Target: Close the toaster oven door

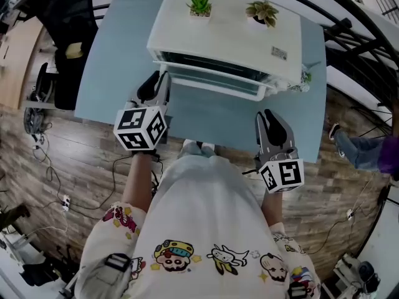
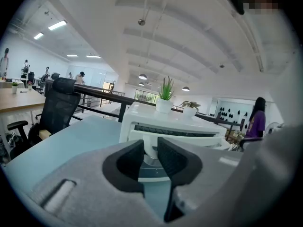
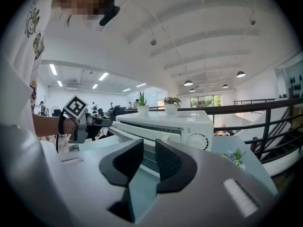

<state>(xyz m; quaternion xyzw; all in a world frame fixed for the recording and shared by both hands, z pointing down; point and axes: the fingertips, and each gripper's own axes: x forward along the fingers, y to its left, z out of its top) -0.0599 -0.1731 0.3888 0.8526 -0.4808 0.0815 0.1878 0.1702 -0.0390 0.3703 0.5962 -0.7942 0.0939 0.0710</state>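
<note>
Dial (image 3: pixel 197 140) on toaster oven (image 1: pixel 230 27) shows only in right gripper view; left gripper (image 2: pixel 150 148) and right gripper (image 3: pixel 149 148) jaws narrowly apart, empty.

A pale blue tabletop (image 1: pixel 118 55) stands on a wood-plank floor (image 1: pixel 75 161) strewn with cables (image 1: pixel 53 179). A black chair (image 2: pixel 59 110) sits beside it, with a dark railing (image 3: pixel 265 112) behind. The white ceiling (image 2: pixel 189 41) has strip lights (image 2: pixel 57 25) and pendant lamps (image 3: pixel 240 74).

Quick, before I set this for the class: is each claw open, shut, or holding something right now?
Left claw: open, holding nothing.
Right claw: open, holding nothing.
</note>
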